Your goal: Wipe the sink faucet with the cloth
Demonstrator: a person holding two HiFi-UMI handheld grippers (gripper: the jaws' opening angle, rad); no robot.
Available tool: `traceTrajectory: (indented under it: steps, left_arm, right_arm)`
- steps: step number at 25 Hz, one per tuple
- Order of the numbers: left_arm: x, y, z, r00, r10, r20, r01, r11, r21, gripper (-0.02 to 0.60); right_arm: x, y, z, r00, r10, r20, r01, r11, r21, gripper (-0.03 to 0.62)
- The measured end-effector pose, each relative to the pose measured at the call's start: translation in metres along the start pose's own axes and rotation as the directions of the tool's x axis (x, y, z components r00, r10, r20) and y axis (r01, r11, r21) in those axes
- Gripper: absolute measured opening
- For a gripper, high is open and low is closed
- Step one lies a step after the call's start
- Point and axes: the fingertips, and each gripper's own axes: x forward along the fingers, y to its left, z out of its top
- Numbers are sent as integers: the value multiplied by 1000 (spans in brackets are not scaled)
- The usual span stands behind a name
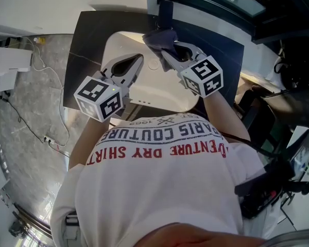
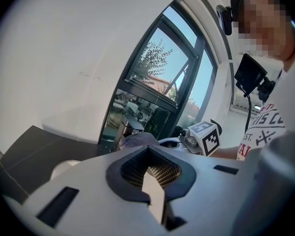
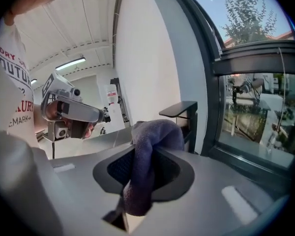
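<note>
A black faucet [image 1: 165, 12] stands at the back of the white sink [image 1: 115, 41]. My right gripper [image 1: 167, 49] is shut on a grey-purple cloth [image 1: 158, 38], and the cloth sits just in front of the faucet's base. In the right gripper view the cloth [image 3: 146, 146] bulges out of the jaws, with the faucet's flat spout [image 3: 179, 109] right behind it. My left gripper [image 1: 138, 59] hovers over the basin to the left, shut with nothing in it. The left gripper view shows its closed jaws [image 2: 148, 154], and beyond them the cloth [image 2: 137, 139] and the faucet [image 2: 124, 128].
The sink is set in a dark counter [image 1: 85, 40] under a large window [image 3: 255, 107]. A white wall [image 2: 78, 58] rises to the left of the window. Cables lie on the grey floor [image 1: 26, 117] at left. Dark equipment [image 1: 293, 66] stands at right.
</note>
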Motion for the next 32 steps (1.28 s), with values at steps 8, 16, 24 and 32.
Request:
traceTrajectory:
  steps: [8,16,24,32]
  left_arm:
    - [0,1,-2,1000,0,-2,0,1000,-5,2]
    - [-1,4,-1,1000,-1,-6,1,1000,-8,2]
    - [1,4,0,1000,-6,-10,5,1000,-4,2]
    - [3,7,-2,1000,-10,-18,10,1000,-6,2]
  right_arm:
    - [4,-10,5,1000,-11,6,11,999,38,77]
    - [18,-35,21,999,-47,24,46,998,36,78]
    - [20,-49,29,998,-56,34,55,998,30,83]
    - [27,-75,37,993,-111,50,109,993,34,81]
